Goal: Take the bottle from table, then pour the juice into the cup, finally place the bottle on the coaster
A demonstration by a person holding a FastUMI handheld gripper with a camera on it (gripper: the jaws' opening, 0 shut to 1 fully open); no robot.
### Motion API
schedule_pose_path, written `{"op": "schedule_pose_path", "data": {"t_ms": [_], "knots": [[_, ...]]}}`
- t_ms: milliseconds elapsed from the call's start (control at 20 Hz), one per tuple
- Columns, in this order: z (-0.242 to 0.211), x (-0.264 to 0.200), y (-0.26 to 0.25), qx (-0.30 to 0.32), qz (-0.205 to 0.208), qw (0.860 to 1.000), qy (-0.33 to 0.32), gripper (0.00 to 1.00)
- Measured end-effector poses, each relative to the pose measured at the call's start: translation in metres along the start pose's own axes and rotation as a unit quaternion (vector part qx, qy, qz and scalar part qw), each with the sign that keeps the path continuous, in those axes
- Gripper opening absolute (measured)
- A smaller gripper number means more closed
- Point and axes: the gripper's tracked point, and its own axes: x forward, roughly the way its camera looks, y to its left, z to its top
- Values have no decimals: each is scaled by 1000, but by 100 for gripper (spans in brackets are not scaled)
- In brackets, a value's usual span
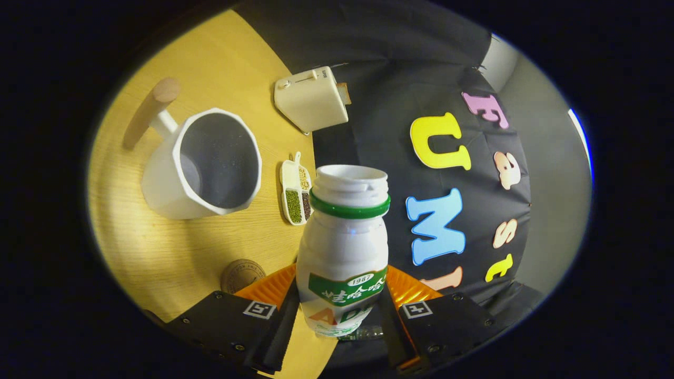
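Bottle (343, 252): base and lower label hidden between the jaws; contents not visible through the open neck.
Coaster (242, 273): near edge covered by a jaw; stamped pattern too small to tell.
Dish (296, 193): fillings too small to tell.
Toaster (311, 98): far side hidden.

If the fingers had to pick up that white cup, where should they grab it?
Probably by the wooden handle, which sticks out from the cup on the side away from the bottle. The cup's body looks too wide for the fingers, now shut on the bottle. Come from the handle's side, closing across its thickness.
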Motion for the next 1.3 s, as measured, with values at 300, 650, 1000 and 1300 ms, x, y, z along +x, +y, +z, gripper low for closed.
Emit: {"op": "schedule_pose_path", "data": {"t_ms": [300, 650, 1000, 1300], "knots": [[-15, -1, 9, 77, 11, 997, 7, 72], [-22, -1, 9, 148, 12, 989, 1, 72], [-28, 3, 4, 249, 11, 969, -10, 72], [-26, 6, 2, 354, 18, 934, -32, 72]]}}
